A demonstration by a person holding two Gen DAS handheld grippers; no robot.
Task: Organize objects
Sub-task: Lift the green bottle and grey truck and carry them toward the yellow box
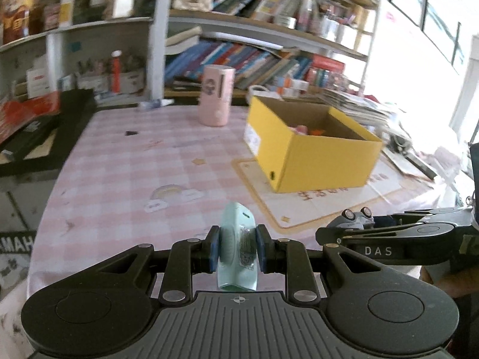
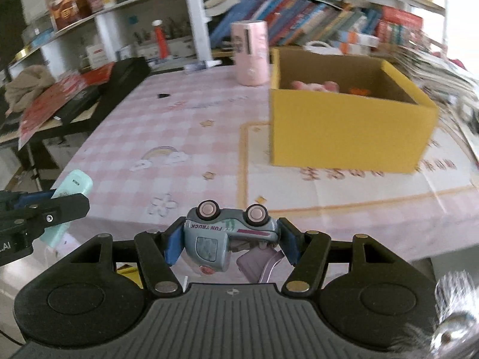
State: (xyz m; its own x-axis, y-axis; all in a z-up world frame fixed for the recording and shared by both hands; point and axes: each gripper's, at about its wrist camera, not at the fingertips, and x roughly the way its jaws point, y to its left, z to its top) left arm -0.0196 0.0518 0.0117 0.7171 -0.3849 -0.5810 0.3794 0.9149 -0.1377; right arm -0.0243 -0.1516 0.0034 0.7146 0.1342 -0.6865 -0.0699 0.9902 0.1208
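My left gripper [image 1: 236, 249] is shut on a mint-green tube-shaped object [image 1: 238, 248], held above the near edge of the pink checked table [image 1: 134, 164]. My right gripper [image 2: 230, 240] is shut on a grey-blue toy truck [image 2: 227, 233], wheels up; a purple part hangs below it. The truck also shows at the right of the left wrist view [image 1: 356, 218]. The green object also shows at the left of the right wrist view [image 2: 71, 188]. An open yellow box [image 1: 311, 146], also in the right wrist view [image 2: 347, 110], stands on a mat far right, holding pink and orange items.
A pink cylindrical container [image 1: 215, 94] stands at the table's far side, left of the box. Bookshelves [image 1: 254, 56] line the back. A black case [image 1: 45, 131] and red papers lie off the table's left. Stacked papers [image 1: 359, 104] lie behind the box.
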